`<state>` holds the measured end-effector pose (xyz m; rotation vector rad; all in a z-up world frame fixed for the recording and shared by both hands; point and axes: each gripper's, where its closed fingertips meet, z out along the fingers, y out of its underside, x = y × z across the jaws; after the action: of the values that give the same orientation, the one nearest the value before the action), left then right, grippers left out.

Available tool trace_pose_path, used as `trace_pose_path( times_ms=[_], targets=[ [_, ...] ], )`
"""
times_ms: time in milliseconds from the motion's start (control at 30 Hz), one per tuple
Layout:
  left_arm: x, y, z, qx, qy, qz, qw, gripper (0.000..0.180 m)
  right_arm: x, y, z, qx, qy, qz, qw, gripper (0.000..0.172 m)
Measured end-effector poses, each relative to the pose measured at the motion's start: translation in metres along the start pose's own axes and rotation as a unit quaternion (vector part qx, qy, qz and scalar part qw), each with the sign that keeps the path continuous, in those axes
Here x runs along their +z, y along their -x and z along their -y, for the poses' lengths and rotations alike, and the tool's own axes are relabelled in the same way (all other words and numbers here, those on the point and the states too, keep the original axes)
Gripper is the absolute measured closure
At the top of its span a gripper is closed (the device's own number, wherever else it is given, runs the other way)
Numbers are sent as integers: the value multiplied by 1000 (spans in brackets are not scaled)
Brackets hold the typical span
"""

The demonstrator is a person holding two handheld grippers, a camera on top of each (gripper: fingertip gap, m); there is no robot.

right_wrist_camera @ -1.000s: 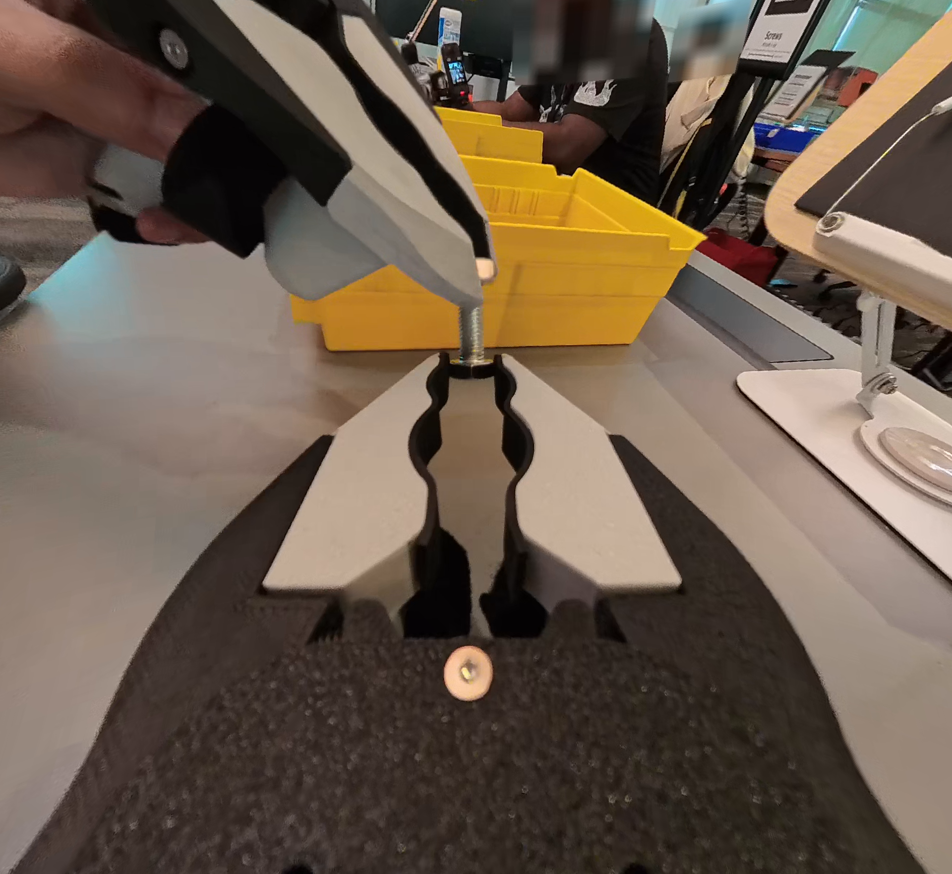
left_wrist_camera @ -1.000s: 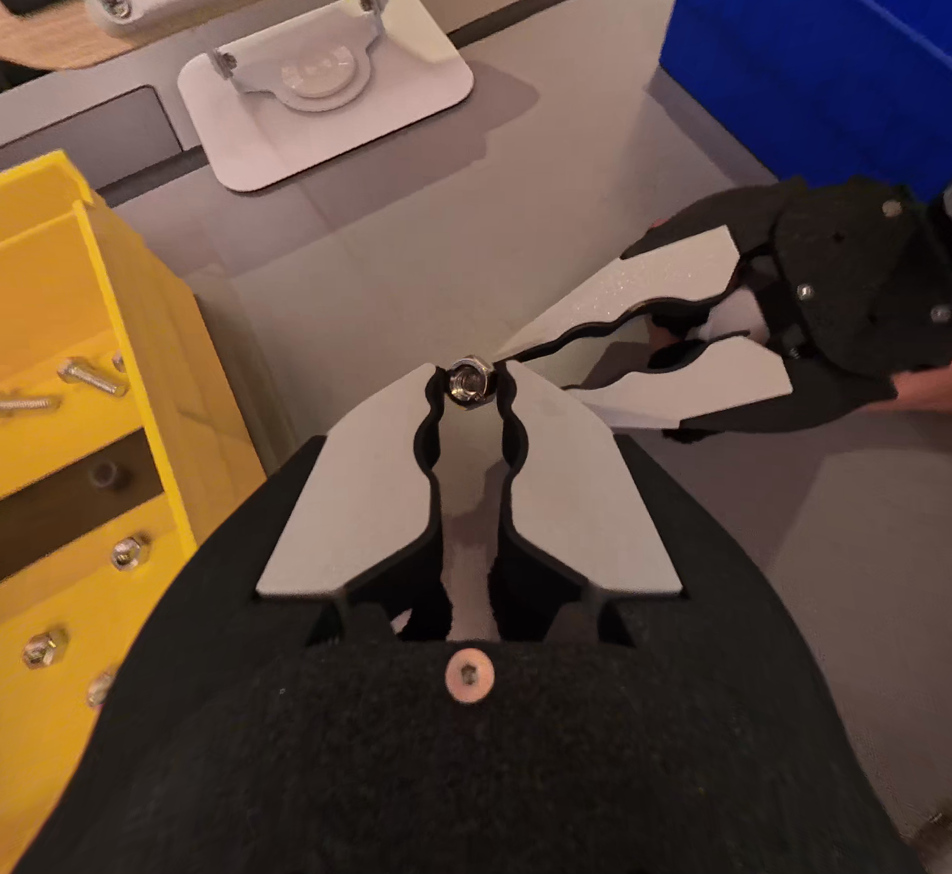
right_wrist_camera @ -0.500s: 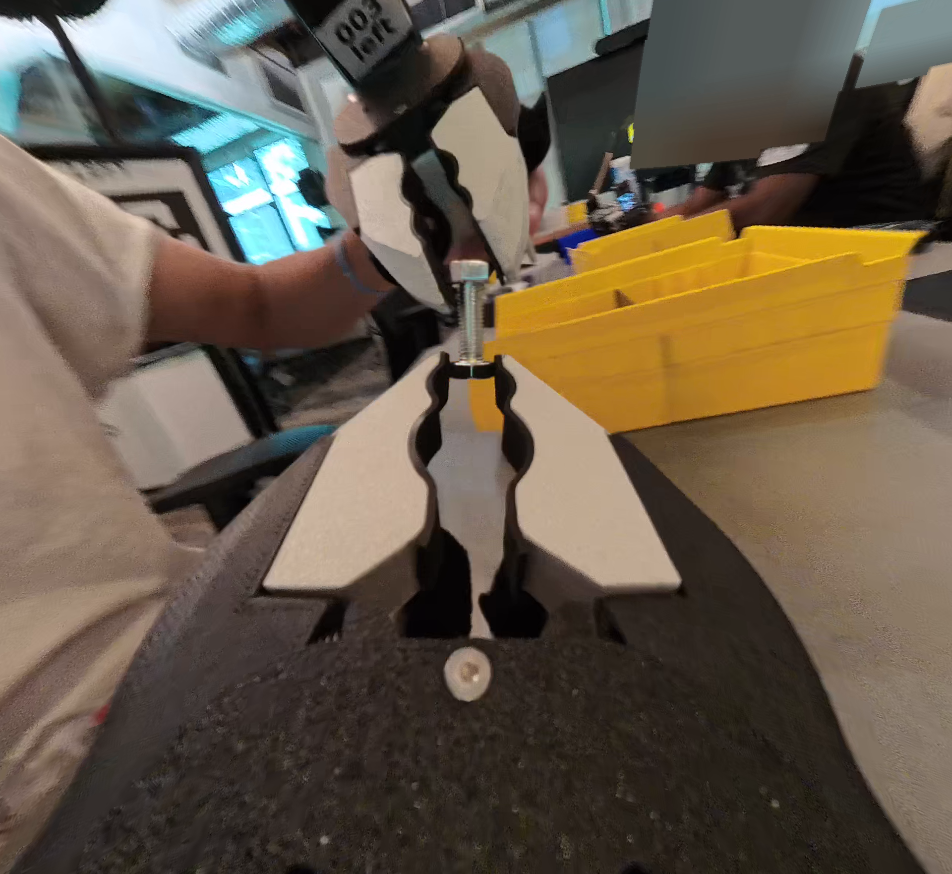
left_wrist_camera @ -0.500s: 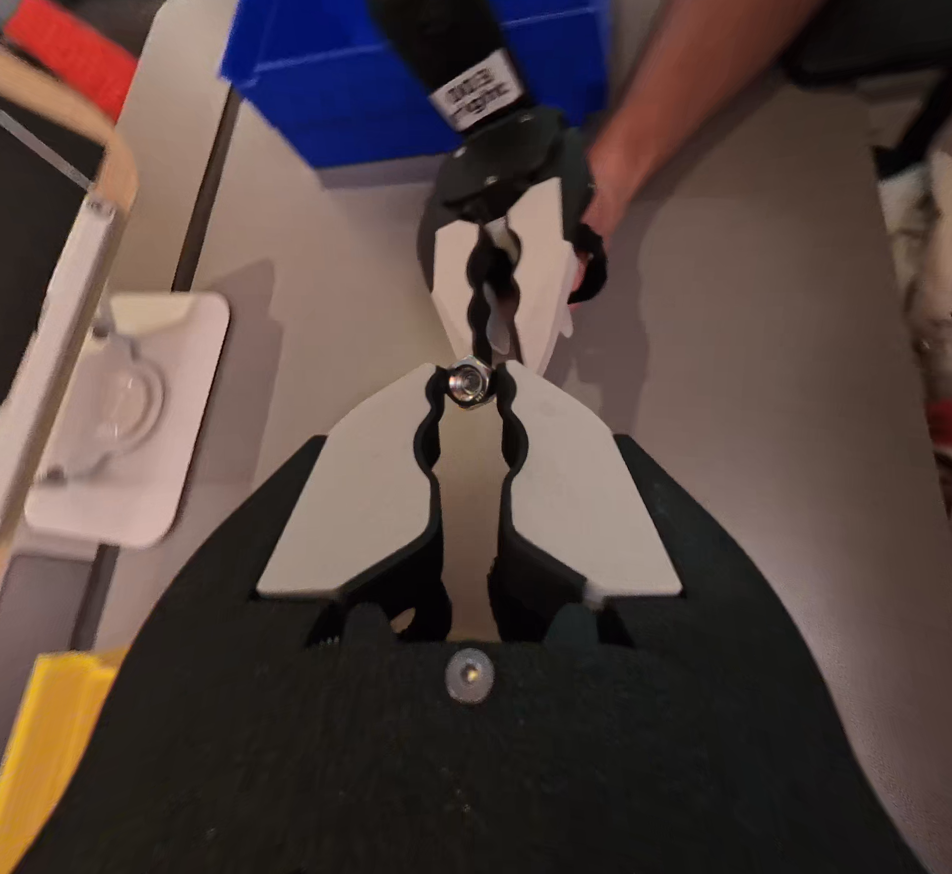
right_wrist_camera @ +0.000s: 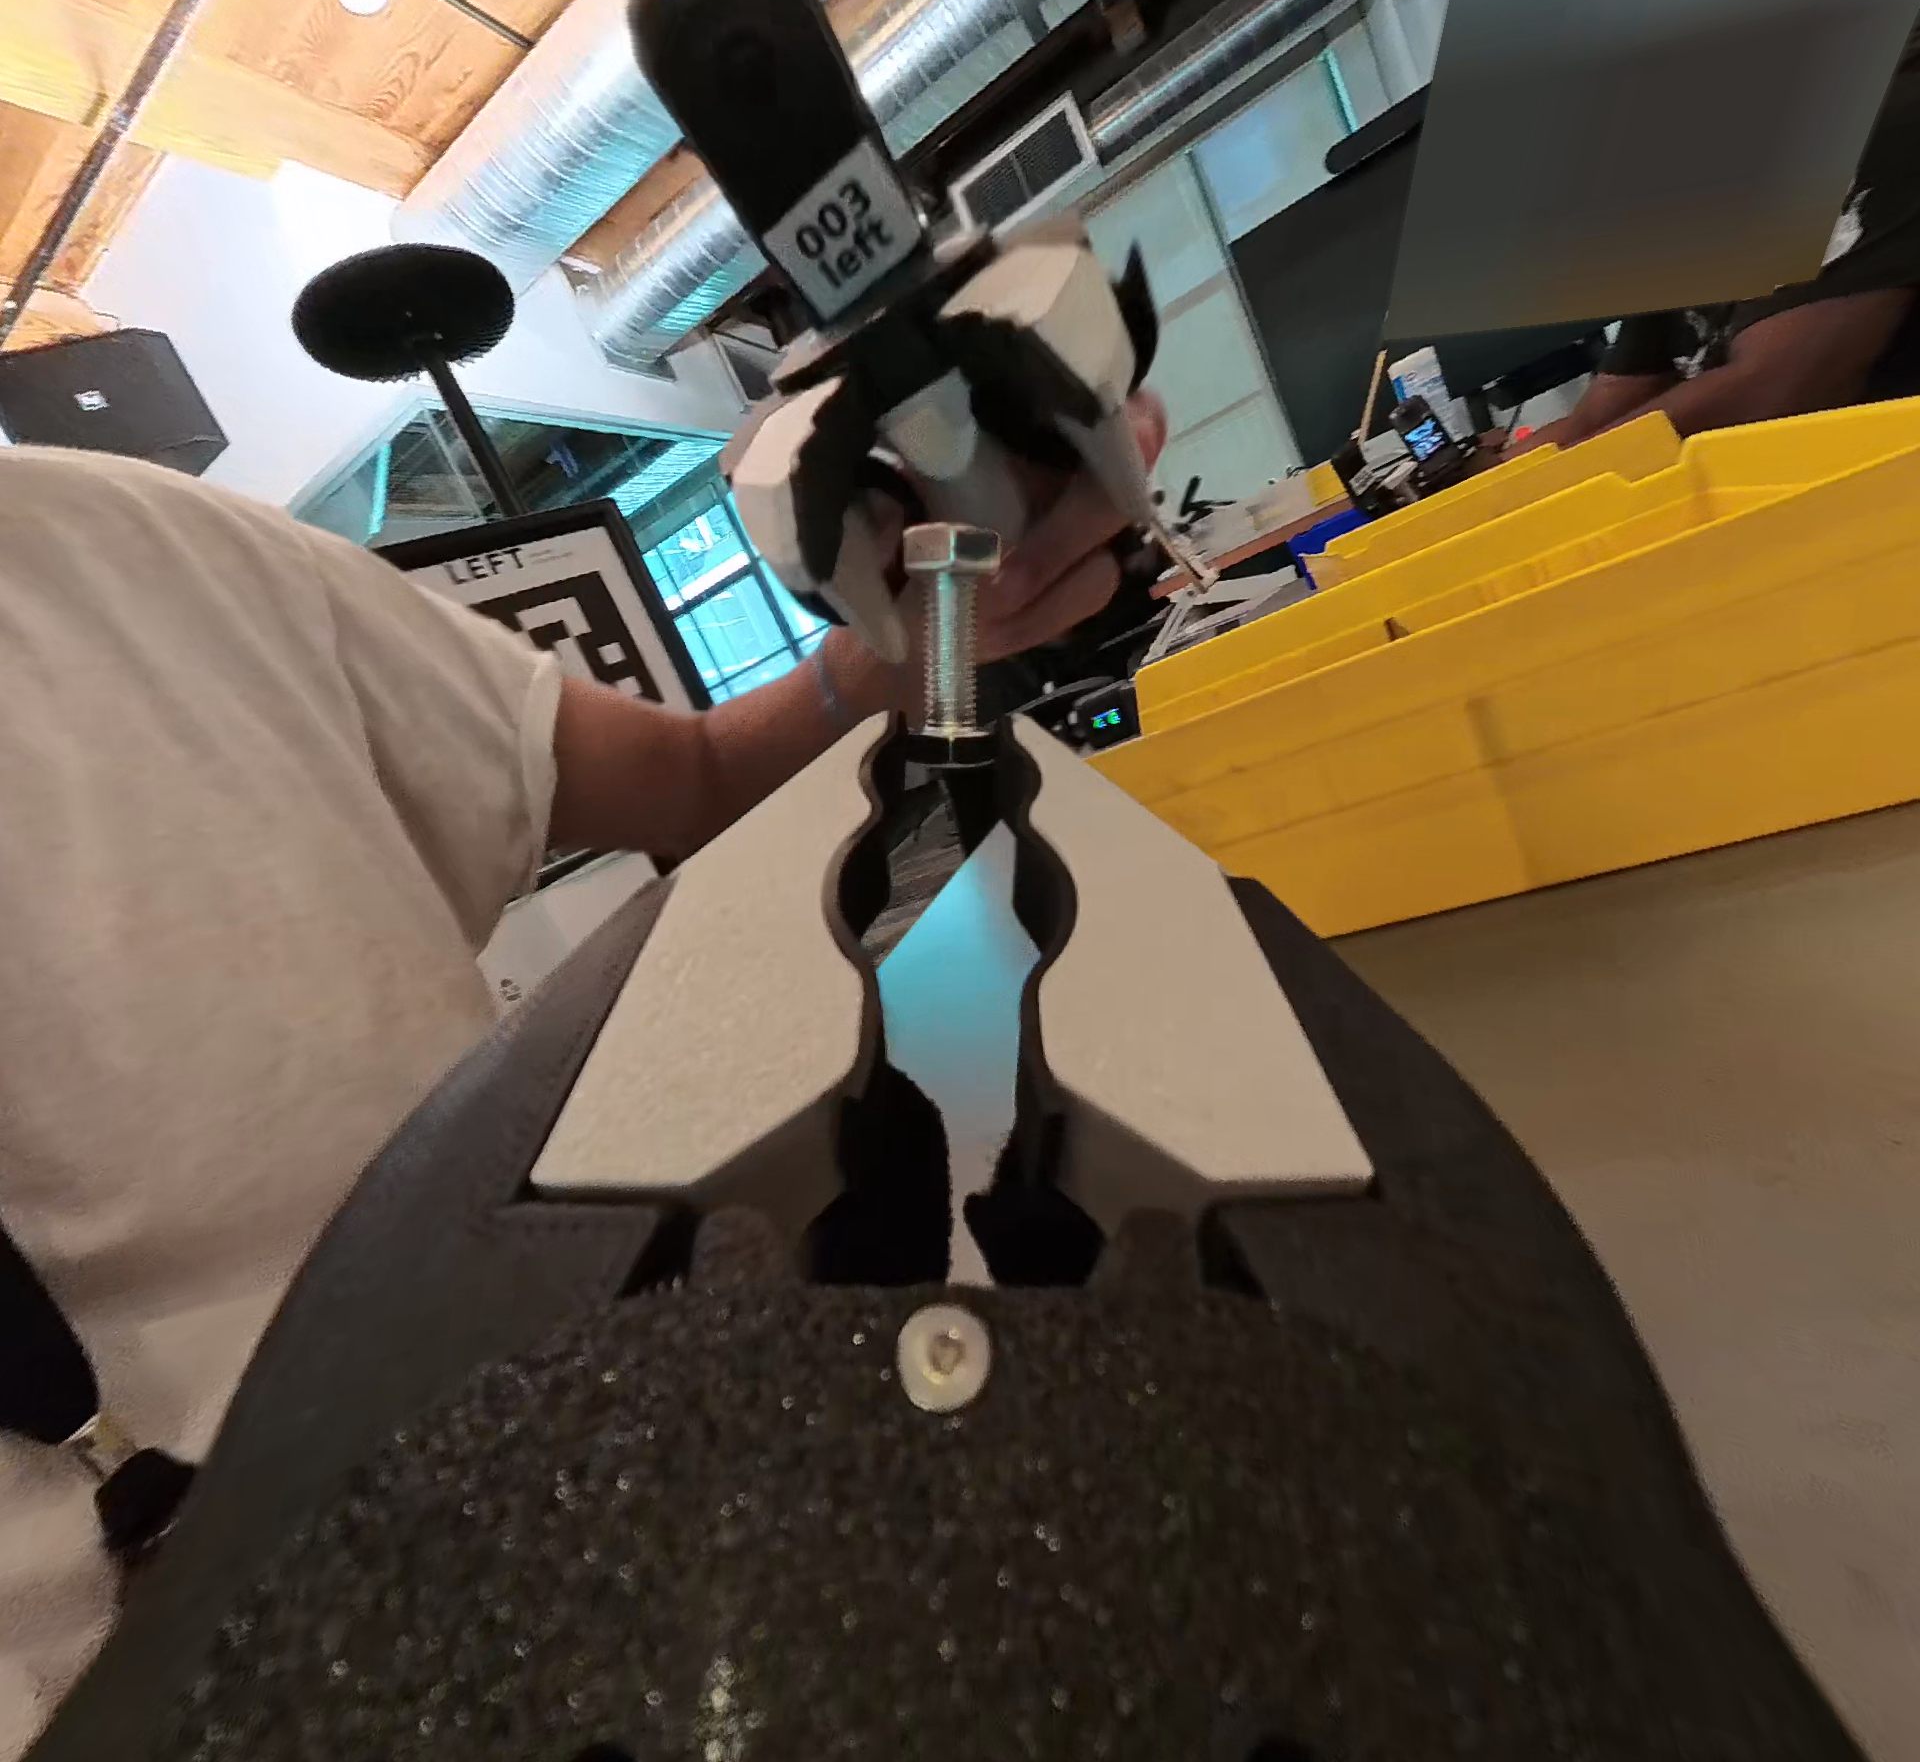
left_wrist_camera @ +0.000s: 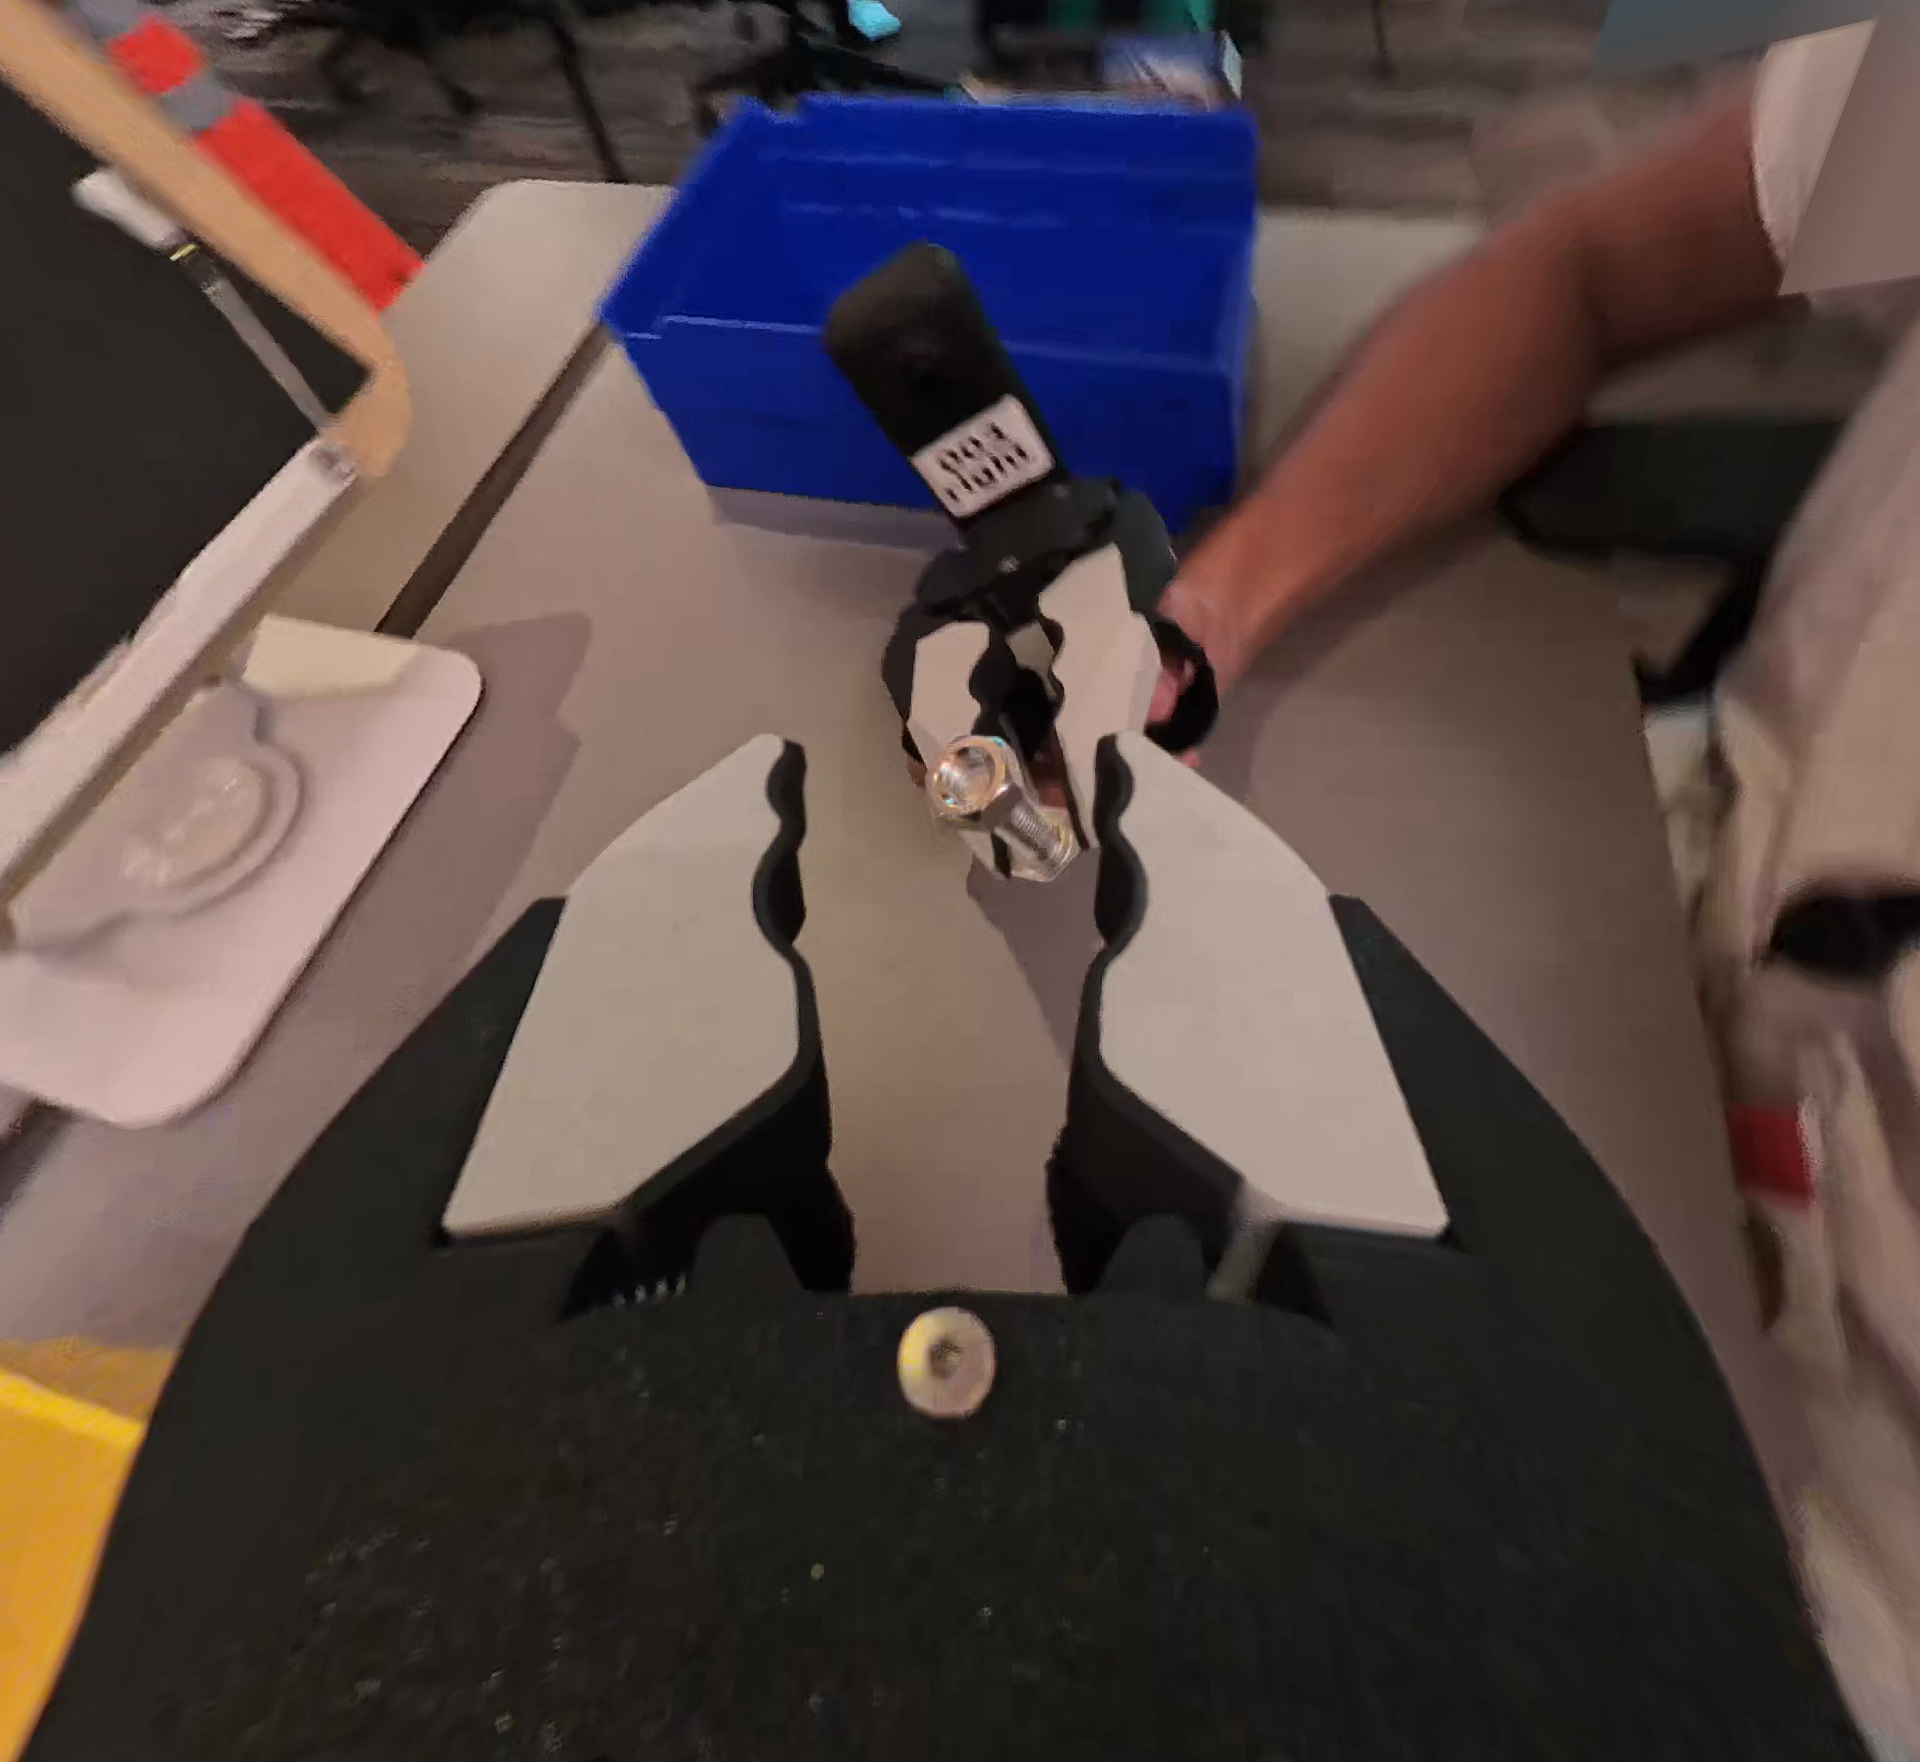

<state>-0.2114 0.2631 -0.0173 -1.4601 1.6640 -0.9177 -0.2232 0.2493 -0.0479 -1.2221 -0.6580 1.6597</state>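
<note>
The left claw (left_wrist_camera: 948,813) is spread wide, its 2 fingers well apart and gripping nothing; grey table (left_wrist_camera: 727,673) shows between them. Just beyond its tips and a little to the right hangs the right claw (left_wrist_camera: 1023,855), pointing back toward it. The right claw (right_wrist_camera: 954,744) is pinched on a nut (right_wrist_camera: 951,748), both fingertips pressing its sides, and 1 silver bolt (right_wrist_camera: 951,632) is threaded into that nut. In the right wrist view the bolt stands upright from the tips with its six-sided head (right_wrist_camera: 951,551) on top, close in front of the left claw (right_wrist_camera: 904,528). In the left wrist view the bolt's head (left_wrist_camera: 971,777) faces the camera, between the spread fingers but touching neither. 1 blue bin (left_wrist_camera: 935,320) sits behind on the table, a yellow bin (right_wrist_camera: 1558,673) to the side, and 1 white stand base (left_wrist_camera: 208,839) at the left.
</note>
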Motion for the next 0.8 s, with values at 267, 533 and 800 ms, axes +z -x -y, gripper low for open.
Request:
trace_pose_path(
  times_ms=[267,533,800],
  targets=[
    [9,2,-16,-237,-139,111,955,135,-4,-16,4,-48,-8,-69,996,155],
    [10,24,-43,-288,-72,259,919,137,-6,-37,-8,-251,75,-223,939,155],
    [12,17,-39,-284,-84,277,914,163,-5,-37,-11,-245,81,-222,941,155]
  ],
)
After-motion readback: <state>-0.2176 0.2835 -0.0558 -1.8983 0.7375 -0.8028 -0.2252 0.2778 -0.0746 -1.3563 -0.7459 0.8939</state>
